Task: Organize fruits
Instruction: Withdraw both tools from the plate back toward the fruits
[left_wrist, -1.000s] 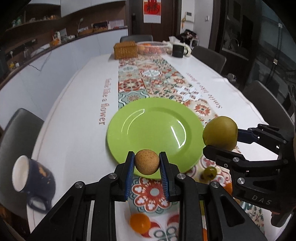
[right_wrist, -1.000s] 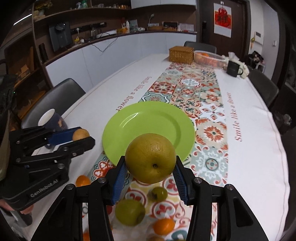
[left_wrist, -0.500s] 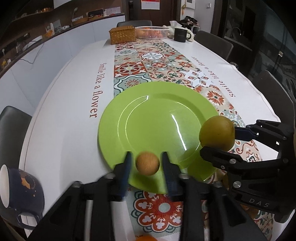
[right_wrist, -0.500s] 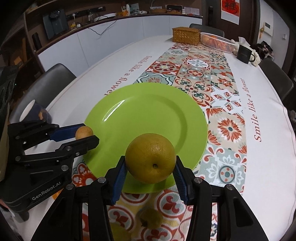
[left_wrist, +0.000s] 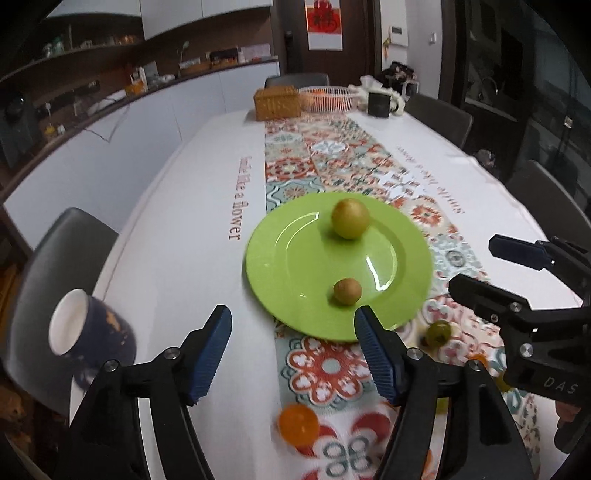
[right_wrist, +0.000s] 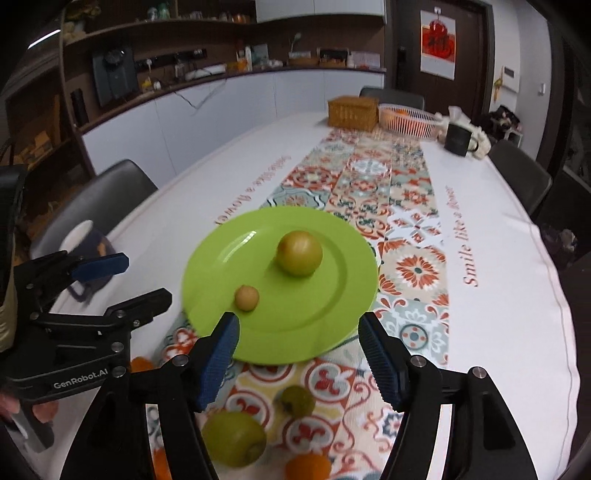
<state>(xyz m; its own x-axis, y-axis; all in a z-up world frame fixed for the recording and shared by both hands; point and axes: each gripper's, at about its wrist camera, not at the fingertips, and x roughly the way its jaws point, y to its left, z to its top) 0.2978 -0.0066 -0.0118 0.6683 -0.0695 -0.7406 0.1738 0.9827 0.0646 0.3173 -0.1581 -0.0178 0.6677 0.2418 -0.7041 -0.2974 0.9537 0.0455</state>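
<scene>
On the green plate (left_wrist: 295, 266) (right_wrist: 325, 317) lie a large yellow-green pear (left_wrist: 349, 223) (right_wrist: 299, 253) and a small tan fruit (left_wrist: 347, 291) (right_wrist: 246, 297). My left gripper (left_wrist: 293, 345) hangs just short of the plate's near rim; its jaws are opening with nothing between them. My right gripper (right_wrist: 299, 354) is likewise back from the plate, jaws opening and empty. Loose fruit remains on the runner: an orange (left_wrist: 298, 424) (right_wrist: 308, 466), a small green fruit (left_wrist: 437, 331) (right_wrist: 297, 400) and a bigger green one (right_wrist: 233, 437).
A dark blue mug (left_wrist: 90, 334) lies tipped at the table's left edge. A wicker box (left_wrist: 277, 101), a white basket of oranges (left_wrist: 328, 99) and a black mug (left_wrist: 378, 104) stand at the far end. Chairs ring the table.
Both grippers have let go: the tan fruit and the pear now rest on the plate. Both sets of jaws have widened and drawn back from the plate.
</scene>
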